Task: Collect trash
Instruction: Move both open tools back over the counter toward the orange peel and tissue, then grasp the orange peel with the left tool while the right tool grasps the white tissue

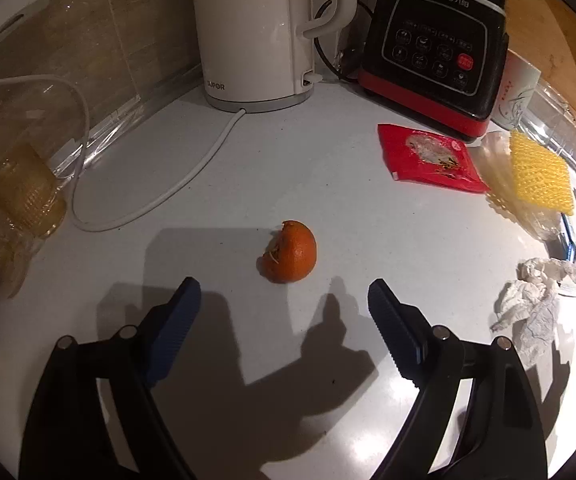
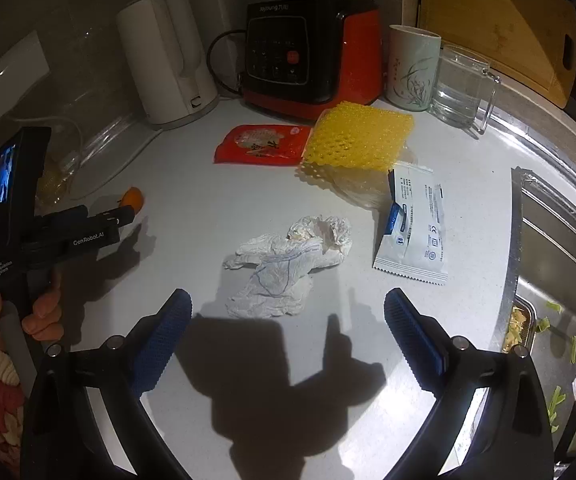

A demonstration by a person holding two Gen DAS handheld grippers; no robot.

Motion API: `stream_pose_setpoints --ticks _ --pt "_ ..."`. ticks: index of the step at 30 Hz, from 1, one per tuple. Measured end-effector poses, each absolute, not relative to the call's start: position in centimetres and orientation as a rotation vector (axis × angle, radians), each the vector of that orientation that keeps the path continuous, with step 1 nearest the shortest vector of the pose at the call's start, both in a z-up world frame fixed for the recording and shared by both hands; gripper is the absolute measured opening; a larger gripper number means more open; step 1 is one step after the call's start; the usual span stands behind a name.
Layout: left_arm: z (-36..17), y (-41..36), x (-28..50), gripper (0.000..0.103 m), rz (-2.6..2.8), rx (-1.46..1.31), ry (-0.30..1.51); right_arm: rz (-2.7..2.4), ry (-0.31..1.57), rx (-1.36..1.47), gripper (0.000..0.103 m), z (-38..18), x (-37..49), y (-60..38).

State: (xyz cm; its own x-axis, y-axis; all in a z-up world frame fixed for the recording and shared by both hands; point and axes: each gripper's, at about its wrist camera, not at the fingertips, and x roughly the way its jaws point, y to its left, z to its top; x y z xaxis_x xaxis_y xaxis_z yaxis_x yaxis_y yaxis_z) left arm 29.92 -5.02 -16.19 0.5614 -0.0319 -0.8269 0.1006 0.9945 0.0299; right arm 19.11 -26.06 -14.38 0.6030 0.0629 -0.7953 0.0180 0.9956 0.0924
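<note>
An orange peel (image 1: 288,251) lies on the white counter (image 1: 272,160), just ahead of my open, empty left gripper (image 1: 284,292). It also shows in the right wrist view (image 2: 134,197), partly hidden behind the left gripper body (image 2: 80,224). A crumpled white tissue (image 2: 288,266) lies just ahead of my open, empty right gripper (image 2: 288,300); it shows in the left wrist view (image 1: 533,296) too. A red snack wrapper (image 2: 262,144), a yellow foam net (image 2: 357,134) on clear plastic and a white sachet (image 2: 413,226) lie farther back.
A white kettle (image 1: 264,28) with its cord (image 1: 160,196), a black-and-red blender base (image 1: 435,44), a mug (image 2: 411,68) and a glass mug (image 2: 461,88) stand at the back. A sink (image 2: 559,248) lies right. Glass jars (image 1: 20,200) stand left.
</note>
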Motion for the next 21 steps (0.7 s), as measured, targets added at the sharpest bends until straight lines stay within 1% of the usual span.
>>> stream_pose_setpoints --ticks 3,5,7,10,12,13,14,15,17,19,21 --pt "-17.0 -5.3 30.9 0.081 -0.071 0.075 0.986 0.023 0.935 0.097 0.096 -15.3 20.3 -26.3" --pt "-17.4 -5.4 31.4 0.077 -0.069 0.072 0.995 0.024 0.942 0.103 0.096 -15.8 21.0 -26.4" --pt "-17.7 -5.6 31.9 0.069 -0.068 0.071 1.012 0.017 0.944 0.101 0.096 -16.2 21.5 -26.4" --pt "-18.2 -5.8 32.5 0.061 -0.065 0.065 1.024 -0.002 0.933 0.089 0.093 -16.6 21.8 -26.3" --pt "-18.2 -5.7 32.8 0.049 -0.074 0.042 1.024 -0.007 0.932 0.082 0.092 -16.8 22.0 -26.2" --pt "-18.1 -5.7 32.9 0.038 -0.084 0.035 1.026 -0.006 0.936 0.084 0.092 -17.0 22.1 -26.2" --pt "-18.0 -5.7 32.9 0.032 -0.086 0.036 1.027 -0.005 0.940 0.086 0.090 -17.2 22.2 -26.2" --pt "-18.0 -5.8 32.9 0.029 -0.088 0.043 1.027 -0.005 0.943 0.087 0.089 -17.3 22.3 -26.2" --pt "-17.9 -5.8 32.8 0.026 -0.089 0.051 1.021 -0.010 0.946 0.088 0.085 -17.6 22.6 -26.2" --pt "-17.5 -5.7 32.4 0.025 -0.101 0.047 1.019 -0.023 0.950 0.086 0.082 -17.9 23.1 -26.2" --pt "-16.8 -5.5 31.7 0.025 -0.109 0.043 1.010 -0.035 0.964 0.082 0.077 -18.3 23.6 -26.1"
